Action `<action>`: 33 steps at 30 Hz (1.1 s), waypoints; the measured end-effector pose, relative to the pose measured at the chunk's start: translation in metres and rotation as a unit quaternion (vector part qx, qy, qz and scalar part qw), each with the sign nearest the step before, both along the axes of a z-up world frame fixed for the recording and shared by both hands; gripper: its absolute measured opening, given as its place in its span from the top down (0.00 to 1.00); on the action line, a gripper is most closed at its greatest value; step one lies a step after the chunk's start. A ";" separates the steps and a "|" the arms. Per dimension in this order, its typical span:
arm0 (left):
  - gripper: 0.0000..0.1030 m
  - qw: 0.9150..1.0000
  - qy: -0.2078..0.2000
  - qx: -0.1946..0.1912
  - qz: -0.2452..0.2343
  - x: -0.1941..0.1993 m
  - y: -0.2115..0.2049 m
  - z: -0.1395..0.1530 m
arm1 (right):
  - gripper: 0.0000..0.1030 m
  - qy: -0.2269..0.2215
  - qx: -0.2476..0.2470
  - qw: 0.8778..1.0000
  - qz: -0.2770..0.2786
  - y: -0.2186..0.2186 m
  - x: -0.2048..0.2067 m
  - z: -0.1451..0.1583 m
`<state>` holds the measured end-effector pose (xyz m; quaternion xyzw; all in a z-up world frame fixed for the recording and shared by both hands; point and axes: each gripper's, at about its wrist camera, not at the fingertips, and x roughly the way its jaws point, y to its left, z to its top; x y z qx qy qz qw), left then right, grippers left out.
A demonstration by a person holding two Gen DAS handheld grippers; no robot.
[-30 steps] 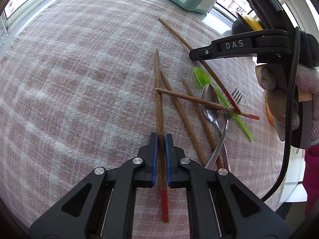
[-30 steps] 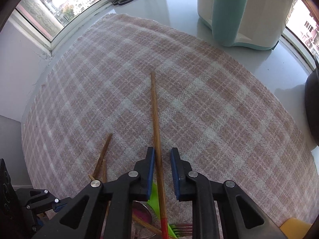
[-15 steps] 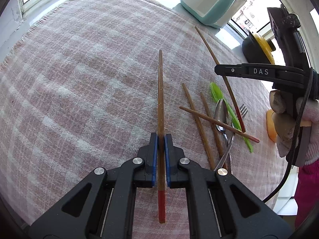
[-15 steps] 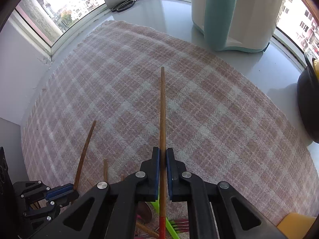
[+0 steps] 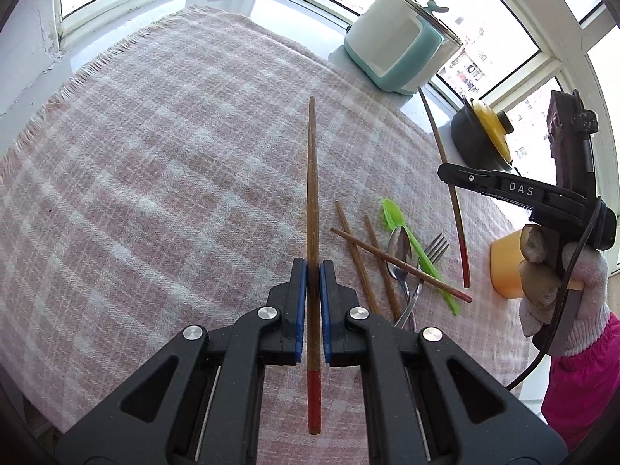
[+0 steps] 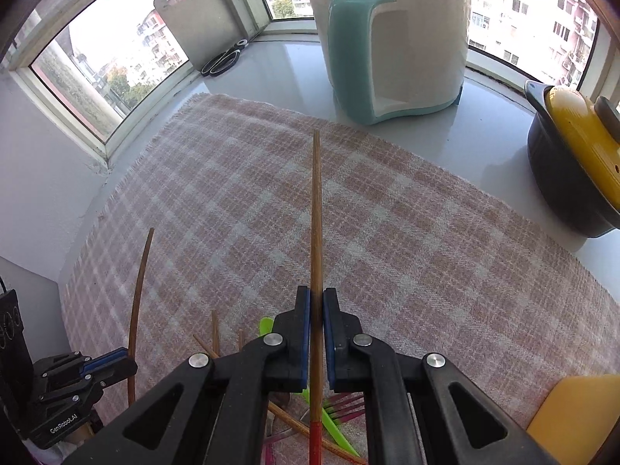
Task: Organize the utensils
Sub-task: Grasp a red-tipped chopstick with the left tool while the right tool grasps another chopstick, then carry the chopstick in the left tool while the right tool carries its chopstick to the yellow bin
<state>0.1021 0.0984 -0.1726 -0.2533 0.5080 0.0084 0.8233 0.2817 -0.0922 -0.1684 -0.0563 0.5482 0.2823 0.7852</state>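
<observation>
Woven cloth beneath both tools: coarse, matt, frayed at its edge. Chopstick clamped in the left gripper: matt wood grain, painted red end. Right of that tool: polished metal spoon, translucent green plastic spoon. Ahead of the right gripper: glossy enamelled pot on a smooth, reflective sill. Gripper pads: matt blue rubber

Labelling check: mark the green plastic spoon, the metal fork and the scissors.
green plastic spoon [image 5: 392, 210], left wrist view, on its bowl.
metal fork [image 5: 436, 247], left wrist view, on its tines.
scissors [image 6: 221, 62], right wrist view, on the handle loops.
</observation>
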 end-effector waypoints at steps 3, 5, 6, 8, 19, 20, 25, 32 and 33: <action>0.95 1.000 -0.013 0.006 0.002 -0.001 -0.001 0.010 | 0.96 -0.012 0.012 1.000 -0.006 -0.008 -0.009 0.012; 0.96 1.000 -0.020 0.008 0.002 0.001 -0.003 0.014 | 0.96 -0.014 0.021 1.000 -0.011 -0.015 -0.014 0.020; 0.95 1.000 -0.022 0.005 0.002 0.003 -0.005 0.015 | 0.96 -0.018 0.024 0.999 -0.012 -0.017 -0.017 0.023; 0.95 1.000 -0.028 0.002 0.000 0.006 -0.008 0.018 | 0.96 -0.026 0.027 0.999 -0.013 -0.024 -0.024 0.031; 0.95 0.996 -0.077 -0.014 -0.036 0.024 -0.049 0.053 | 0.96 -0.061 0.062 0.995 -0.042 -0.073 -0.058 0.068; 0.95 0.996 -0.083 -0.016 -0.040 0.026 -0.054 0.057 | 0.96 -0.065 0.066 0.995 -0.046 -0.080 -0.061 0.072; 0.96 0.992 -0.108 -0.022 -0.065 0.036 -0.082 0.074 | 0.96 -0.089 0.074 0.991 -0.064 -0.110 -0.077 0.092; 0.95 0.985 -0.137 -0.030 -0.100 0.054 -0.127 0.094 | 0.96 -0.130 0.062 0.984 -0.106 -0.162 -0.094 0.115; 0.95 0.984 -0.141 -0.030 -0.105 0.057 -0.133 0.096 | 0.96 -0.137 0.058 0.982 -0.112 -0.170 -0.096 0.118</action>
